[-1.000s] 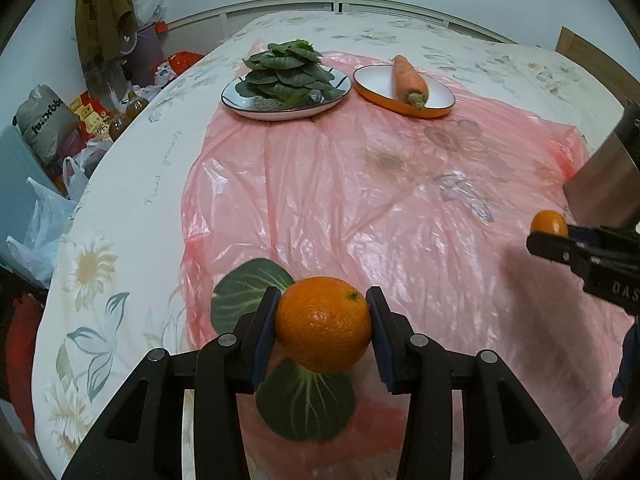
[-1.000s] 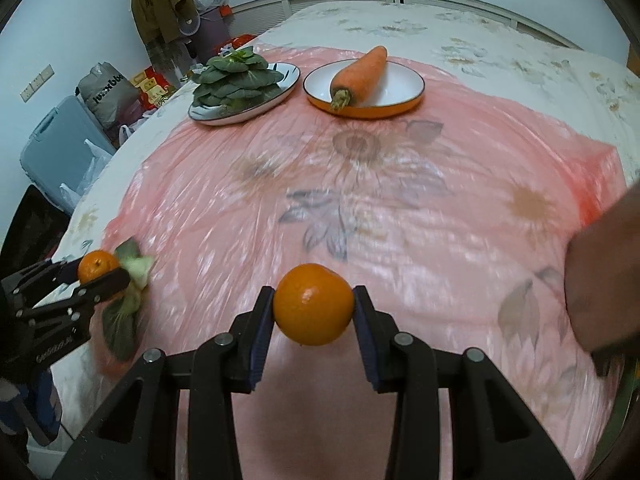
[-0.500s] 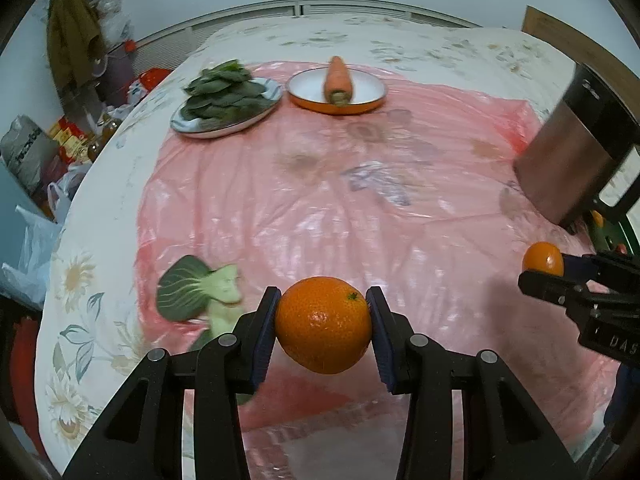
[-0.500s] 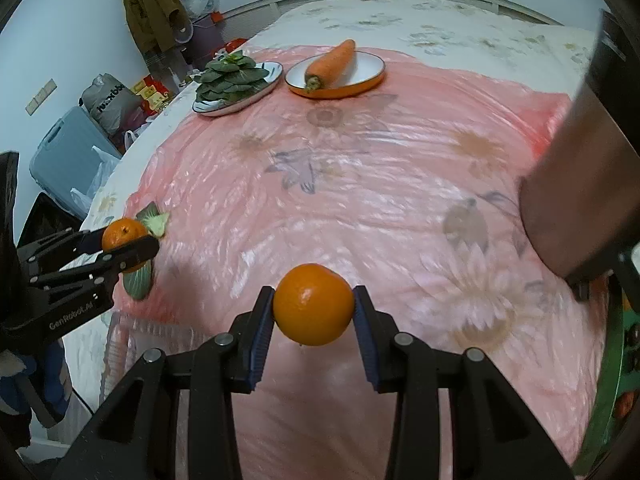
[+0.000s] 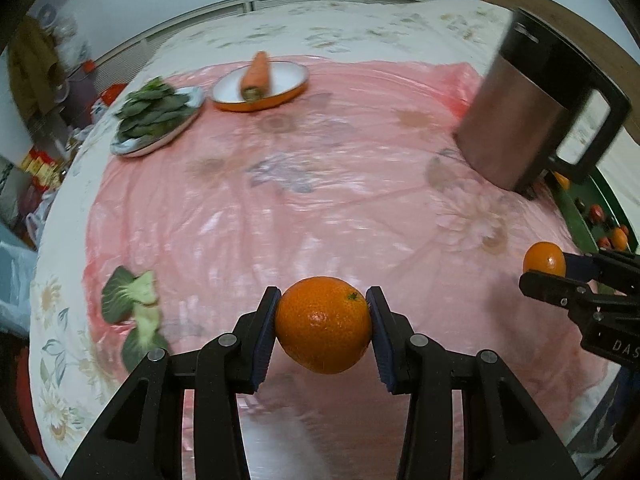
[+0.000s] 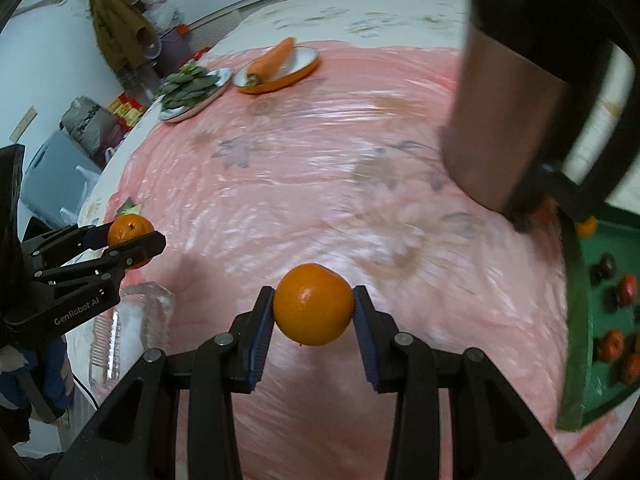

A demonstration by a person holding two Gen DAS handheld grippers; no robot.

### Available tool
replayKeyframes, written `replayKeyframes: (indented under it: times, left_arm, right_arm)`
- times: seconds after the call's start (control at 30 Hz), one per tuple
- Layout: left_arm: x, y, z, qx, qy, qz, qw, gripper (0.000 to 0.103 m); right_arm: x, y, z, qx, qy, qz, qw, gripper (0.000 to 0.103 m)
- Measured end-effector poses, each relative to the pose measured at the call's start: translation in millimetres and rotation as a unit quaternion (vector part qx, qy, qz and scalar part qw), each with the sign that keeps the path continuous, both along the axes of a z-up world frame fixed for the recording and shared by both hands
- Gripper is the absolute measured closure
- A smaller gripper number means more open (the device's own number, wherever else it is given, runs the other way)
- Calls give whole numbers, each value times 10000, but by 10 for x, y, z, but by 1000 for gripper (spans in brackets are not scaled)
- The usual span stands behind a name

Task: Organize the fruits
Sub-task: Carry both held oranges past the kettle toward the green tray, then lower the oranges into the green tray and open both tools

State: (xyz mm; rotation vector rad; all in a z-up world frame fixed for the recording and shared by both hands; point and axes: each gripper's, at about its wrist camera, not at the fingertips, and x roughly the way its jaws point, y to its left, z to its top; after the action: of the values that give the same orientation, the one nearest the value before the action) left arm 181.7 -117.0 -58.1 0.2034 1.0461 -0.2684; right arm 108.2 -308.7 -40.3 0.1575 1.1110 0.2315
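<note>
My left gripper (image 5: 323, 326) is shut on an orange (image 5: 323, 323) and holds it above the pink sheet (image 5: 304, 184). It also shows at the left of the right wrist view (image 6: 134, 246). My right gripper (image 6: 313, 306) is shut on a second orange (image 6: 313, 304), which also shows at the right of the left wrist view (image 5: 544, 259). A green tray (image 6: 576, 320) at the right edge holds several small red and orange fruits (image 6: 610, 344).
A steel kettle (image 5: 524, 108) with a black handle stands at the right, beside the tray. A plate of greens (image 5: 158, 116) and an orange dish with a carrot (image 5: 256, 76) sit at the far side. Loose bok choy (image 5: 134, 312) lies at the left. A clear plastic box (image 6: 132, 328) lies near the front left.
Both grippers have swung to the right with their oranges. The kettle and the green tray have come further into view; the plates have slid left.
</note>
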Motion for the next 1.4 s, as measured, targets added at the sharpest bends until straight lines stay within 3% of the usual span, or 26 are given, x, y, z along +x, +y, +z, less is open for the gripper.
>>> replayKeyframes:
  times: [0.3,0.77,1.13,1.4]
  left_arm:
    - [-197,-797,97,-93,52,-873,9961,65]
    - [-397,-2131,170,-414,120,-2103,9767,65]
    - [-363,-2990,43,-595,133,-2487,9667,65]
    - [-230,-3474,-171,-524,82,-2496,9669,65]
  right_arm:
    - [-301,-737,92,-85,48,-680,9976,38]
    - [-649,-1933,125,-367,80,-1764,9836,38]
    - [-623,-2716,26,-602,-14,-2240,9727,38]
    - [-455,-3308,-41,-714,-216,-2501,9653,38]
